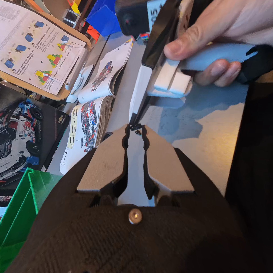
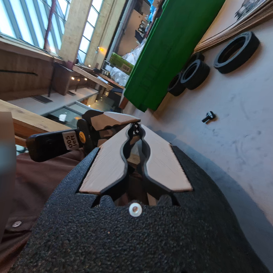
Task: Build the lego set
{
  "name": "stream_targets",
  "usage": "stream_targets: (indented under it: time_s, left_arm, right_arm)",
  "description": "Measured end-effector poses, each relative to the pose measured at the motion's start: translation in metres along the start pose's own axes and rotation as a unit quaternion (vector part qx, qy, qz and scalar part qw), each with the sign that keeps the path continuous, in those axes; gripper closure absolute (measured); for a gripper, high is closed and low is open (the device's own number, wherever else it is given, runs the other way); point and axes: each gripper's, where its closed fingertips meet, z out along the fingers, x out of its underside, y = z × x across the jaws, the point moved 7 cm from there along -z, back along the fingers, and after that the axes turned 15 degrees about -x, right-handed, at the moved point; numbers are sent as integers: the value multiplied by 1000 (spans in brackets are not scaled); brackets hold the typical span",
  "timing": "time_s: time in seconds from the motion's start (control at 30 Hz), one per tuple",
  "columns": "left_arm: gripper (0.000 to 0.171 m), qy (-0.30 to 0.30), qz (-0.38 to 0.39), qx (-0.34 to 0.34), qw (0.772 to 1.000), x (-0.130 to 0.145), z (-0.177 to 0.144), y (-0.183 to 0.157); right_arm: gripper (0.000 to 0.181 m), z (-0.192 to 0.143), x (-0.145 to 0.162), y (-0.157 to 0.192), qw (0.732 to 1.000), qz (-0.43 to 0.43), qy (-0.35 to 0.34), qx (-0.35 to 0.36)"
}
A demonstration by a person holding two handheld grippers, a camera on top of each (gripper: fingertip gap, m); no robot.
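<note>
Lego piece (image 2: 136,130), small, black, perforated, pinched between both grippers' jaws

Handheld two-finger grippers, pair, with operator's clothing

Left gripper (image 1: 135,130): textured black body, tan wedge fingers (image 1: 106,159) with wavy black inner pads, one silver screw (image 1: 135,216) at centre. Right gripper (image 2: 136,130): same build, silver screw (image 2: 135,209). Black handle with white label. Operator wears a brown garment (image 2: 37,184) with a snap button.

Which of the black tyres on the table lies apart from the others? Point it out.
The large black tyre lying flat beside the booklet's page edges. The other tyres stand bunched together against the green bin.
</note>
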Motion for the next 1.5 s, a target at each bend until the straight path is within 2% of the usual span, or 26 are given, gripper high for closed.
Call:
stream_targets:
  time_s: [0.17, 0.4, 0.67, 0.8, 0.93, 1.03, 1.1, 1.33, 1.5]
  left_arm:
    - [159, 20, 19, 14, 1000, 10, 7, -8]
    - [159, 38, 40, 25, 998, 15, 8, -16]
    - [157, 50, 18, 48, 997, 14, 11, -21]
    - [145, 127, -26, 89, 988, 26, 5, -18]
    - [139, 200, -74, 147, 966, 36, -6, -24]
    - [148, 202, -96, 167, 960, 37, -6, -27]
    - [160, 201, -109, 188, 955, 36, -5, -29]
    - [162, 201, -99, 198, 954, 39, -5, -26]
    - [163, 194, -82, 189, 959, 39, -7, -26]
  right_arm:
    - [171, -4, -3, 3, 991, -85, 45, 90]
    - [171, 6, 8, 2, 945, -198, 159, 208]
    - [177, 10, 14, -2, 932, -207, 187, 233]
    - [177, 0, 8, -4, 924, -197, 189, 267]
    - [177, -6, 10, -11, 912, -180, 211, 303]
    - [177, -3, 15, -16, 907, -176, 226, 309]
    - [177, -1, 19, -18, 903, -172, 239, 313]
    - [177, -1, 23, -21, 900, -168, 252, 313]
    - [168, -3, 20, -20, 903, -173, 254, 301]
